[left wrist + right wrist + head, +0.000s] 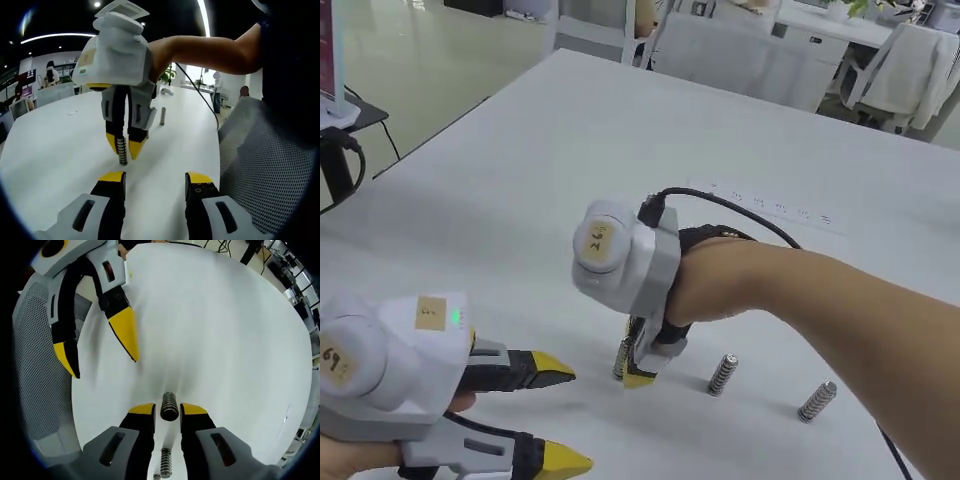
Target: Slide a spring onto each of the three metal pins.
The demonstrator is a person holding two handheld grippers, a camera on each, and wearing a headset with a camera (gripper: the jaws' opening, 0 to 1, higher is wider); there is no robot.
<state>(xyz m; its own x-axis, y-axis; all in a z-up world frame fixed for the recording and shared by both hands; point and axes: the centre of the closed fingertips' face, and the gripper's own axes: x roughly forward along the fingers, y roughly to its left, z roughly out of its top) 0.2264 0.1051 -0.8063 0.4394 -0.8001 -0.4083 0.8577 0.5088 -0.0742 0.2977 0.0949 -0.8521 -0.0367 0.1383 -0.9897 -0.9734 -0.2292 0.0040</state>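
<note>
I am holding my right gripper (pixel 638 376) pointed straight down at the white surface (pixel 520 180). My right hand (pixel 705 280) is wrapped round its body, and a black cable (pixel 720 200) is trailing off its back. Its jaws are squeezing in on a spring (pixel 169 406), which is standing upright between the two yellow tips. In the right gripper view the tips are pressing close against the coils on both sides. In the left gripper view the lower end of that spring is reaching down to the surface just under the tips. I cannot tell whether a pin is running up inside it.

I am hovering my left gripper (pixel 563 418) low over the surface, aiming it across at the right one, near it but apart. Its jaws are standing wide open, with nothing between them.

A second spring (pixel 722 374) is standing on the surface just to the right of the right gripper, leaning slightly. A third spring (pixel 817 400) is leaning more, farther right, beside my forearm. Neither is touching a gripper, and I cannot tell whether either is sitting on a pin. In the left gripper view a grey mesh chair (pixel 260 165) is showing past the edge of the surface.
</note>
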